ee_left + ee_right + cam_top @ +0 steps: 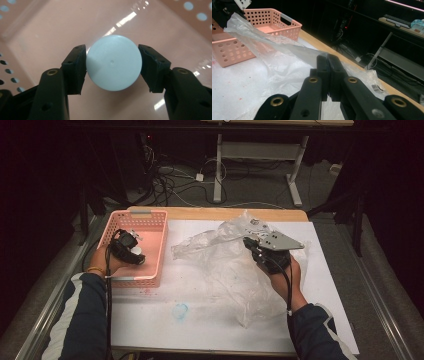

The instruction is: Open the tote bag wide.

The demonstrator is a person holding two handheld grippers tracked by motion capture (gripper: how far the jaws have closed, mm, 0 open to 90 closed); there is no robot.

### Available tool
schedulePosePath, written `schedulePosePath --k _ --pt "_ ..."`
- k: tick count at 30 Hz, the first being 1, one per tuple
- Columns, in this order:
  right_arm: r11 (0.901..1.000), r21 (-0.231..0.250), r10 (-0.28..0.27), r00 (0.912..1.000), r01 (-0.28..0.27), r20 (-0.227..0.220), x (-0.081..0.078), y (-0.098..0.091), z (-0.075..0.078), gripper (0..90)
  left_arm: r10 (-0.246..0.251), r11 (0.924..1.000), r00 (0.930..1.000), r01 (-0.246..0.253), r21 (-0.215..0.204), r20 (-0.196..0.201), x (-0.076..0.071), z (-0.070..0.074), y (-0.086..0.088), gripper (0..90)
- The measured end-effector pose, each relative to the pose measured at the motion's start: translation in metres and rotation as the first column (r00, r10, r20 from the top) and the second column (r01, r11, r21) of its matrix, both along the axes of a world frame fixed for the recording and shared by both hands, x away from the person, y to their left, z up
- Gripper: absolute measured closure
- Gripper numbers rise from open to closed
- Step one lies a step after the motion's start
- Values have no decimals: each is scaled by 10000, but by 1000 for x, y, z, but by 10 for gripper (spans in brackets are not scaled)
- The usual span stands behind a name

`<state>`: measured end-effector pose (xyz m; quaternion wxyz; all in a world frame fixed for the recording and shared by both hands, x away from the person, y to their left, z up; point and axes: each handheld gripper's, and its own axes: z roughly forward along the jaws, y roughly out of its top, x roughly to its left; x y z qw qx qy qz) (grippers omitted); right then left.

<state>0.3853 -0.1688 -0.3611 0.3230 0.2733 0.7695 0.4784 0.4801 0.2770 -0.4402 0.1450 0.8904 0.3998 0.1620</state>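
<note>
A white round cap [113, 65] sits between the black pads of my left gripper [113, 66]; both pads touch its sides. It hangs just above the floor of a pink perforated basket [50, 27]. From above, the left gripper [134, 251] reaches down inside the basket [150, 214] at the table's left. A crumpled clear plastic bag [225, 265] lies across the middle of the table. My right gripper [248, 242] is shut on the bag's upper edge. Up close, its jaws [327, 58] stand pressed together with the bag's film [274, 57] pinched between them.
A white sheet [150, 320] covers the wooden table [210, 213]. A small bluish ring mark [180, 310] lies on the sheet near the front. The bag carries a barcode label [377, 88]. Cables and desk legs [218, 175] stand on the floor beyond the far edge.
</note>
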Motion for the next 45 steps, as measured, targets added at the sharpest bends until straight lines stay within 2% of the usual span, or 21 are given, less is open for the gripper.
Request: schedulePosePath --k 3,5,6,8,20,22,26,34,40,45 --pt "10000 -45 27 10000 -27 15 -1 1 0 896 0 10000 10000 1 42 -97 1 -2 -1 439" --pt "10000 -76 27 10000 -26 30 -1 1 0 897 -21 9998 9999 18 -221 -123 2 0 1 448" --pt "10000 -85 36 10000 -36 14 -1 1 0 899 -101 9992 9999 97 -379 -105 1 1 2 480" --pt "10000 -68 41 10000 -41 11 -1 1 -1 899 -62 9998 10000 63 -172 42 1 2 2 481" --pt "9999 -143 81 10000 -82 -50 -2 3 -3 900 -157 9999 9998 158 -68 135 1 3 1 486" --pt "9999 -146 85 10000 -86 -44 -2 3 -3 900 -67 10000 9991 69 -38 420 0 5 1 486" --pt "9999 -104 58 10000 -58 -55 -2 1 -3 900 10 9996 9954 17 -281 957 -3 11 3 486" --pt "9999 -125 55 9999 -56 -91 -2 1 -3 900 -19 9976 9861 134 -682 1660 -9 20 0 487" --pt "9998 -203 1 10000 -3 -79 -2 0 -3 900 -48 9961 9746 242 -843 2239 -15 29 -5 487" --pt "9995 -298 43 10000 -45 -64 -3 0 -2 900 -10 9913 9639 361 -1267 2663 -22 35 -8 487"
